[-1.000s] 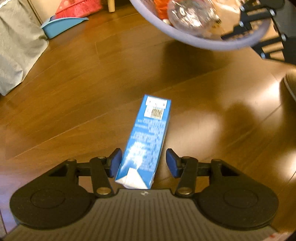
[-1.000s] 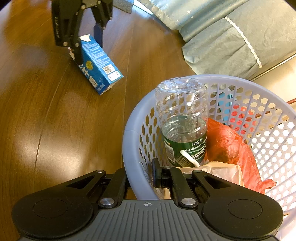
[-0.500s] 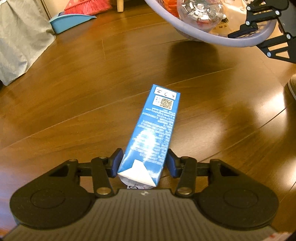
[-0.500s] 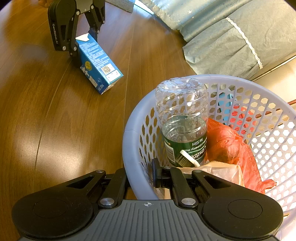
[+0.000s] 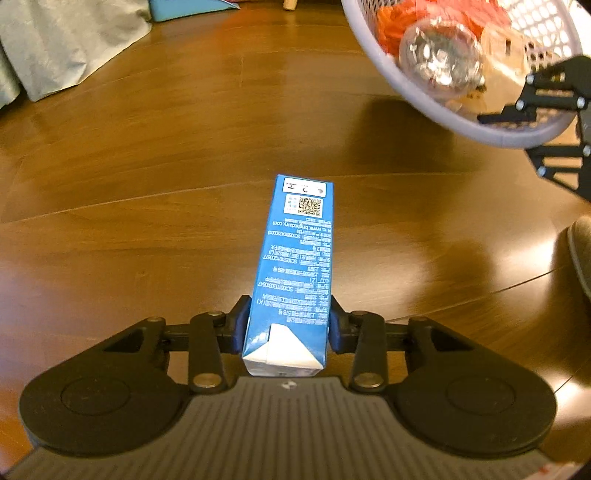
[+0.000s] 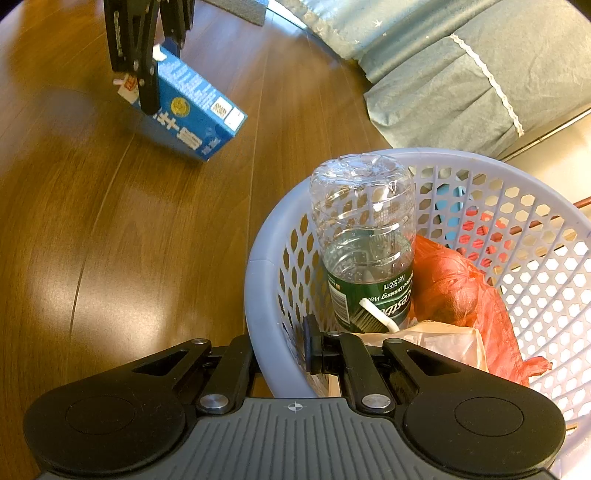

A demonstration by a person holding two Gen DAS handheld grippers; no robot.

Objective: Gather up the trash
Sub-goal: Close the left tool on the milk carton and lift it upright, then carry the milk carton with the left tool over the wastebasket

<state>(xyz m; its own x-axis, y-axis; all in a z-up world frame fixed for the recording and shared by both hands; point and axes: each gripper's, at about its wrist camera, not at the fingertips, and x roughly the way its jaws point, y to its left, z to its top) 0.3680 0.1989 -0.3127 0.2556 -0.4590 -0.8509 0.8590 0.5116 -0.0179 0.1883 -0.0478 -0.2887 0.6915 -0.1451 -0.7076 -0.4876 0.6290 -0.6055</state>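
Observation:
A blue drink carton (image 5: 295, 266) is clamped at its folded white end by my left gripper (image 5: 286, 325), which is shut on it. From the right wrist view the carton (image 6: 192, 110) hangs tilted off the wooden floor, held from above by the left gripper (image 6: 147, 74). My right gripper (image 6: 279, 349) is shut on the rim of a lavender perforated basket (image 6: 258, 280), one finger outside the wall and one inside. In the basket lie a clear plastic bottle (image 6: 365, 243) with a green label, an orange bag (image 6: 465, 291) and crumpled paper. The basket (image 5: 491, 133) shows at the upper right of the left wrist view.
The wooden floor (image 5: 166, 155) spreads around both grippers. Grey-green fabric (image 6: 461, 74) with a lace trim lies behind the basket. More pale fabric (image 5: 62, 48) sits at the far left, with a blue dustpan (image 5: 184, 5) beyond it. A grey shape (image 5: 578, 254) shows at the right edge.
My left gripper closed on the carton and lifted it off the floor, swinging it toward the basket. The right gripper kept its hold on the basket rim.

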